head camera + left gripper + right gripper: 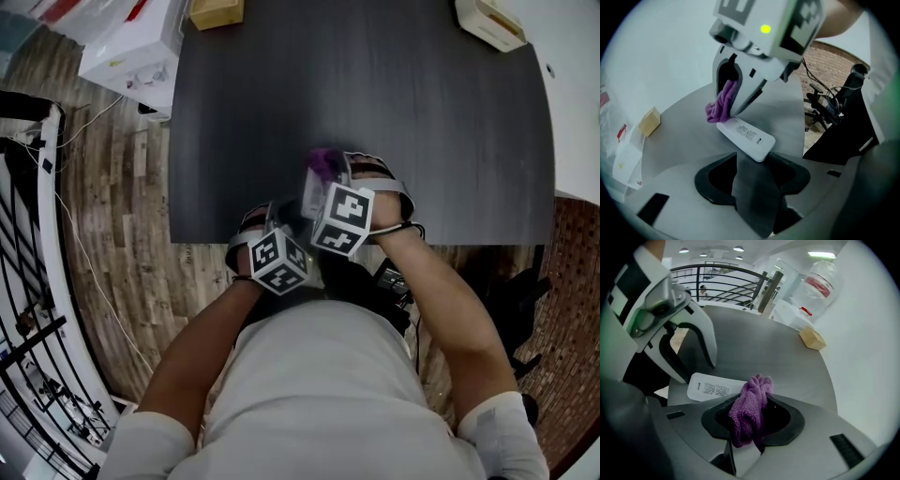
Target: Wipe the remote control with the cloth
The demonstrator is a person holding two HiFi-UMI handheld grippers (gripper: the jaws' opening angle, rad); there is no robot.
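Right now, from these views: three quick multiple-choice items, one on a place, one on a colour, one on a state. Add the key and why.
1. The remote lies on:
A. the wooden floor
B. a white box
C. the dark table

2. The cloth is:
A. purple
B. green
C. yellow

3. The right tongs are:
A. open and empty
B. shut on the cloth
C. shut on the remote

Key:
1. C. Both gripper views show the white remote flat on the dark tabletop, label side up.
2. A. The bunched cloth is purple in all three views.
3. B. The right gripper view shows the cloth pinched between its jaws, and the remote lies apart on the table.
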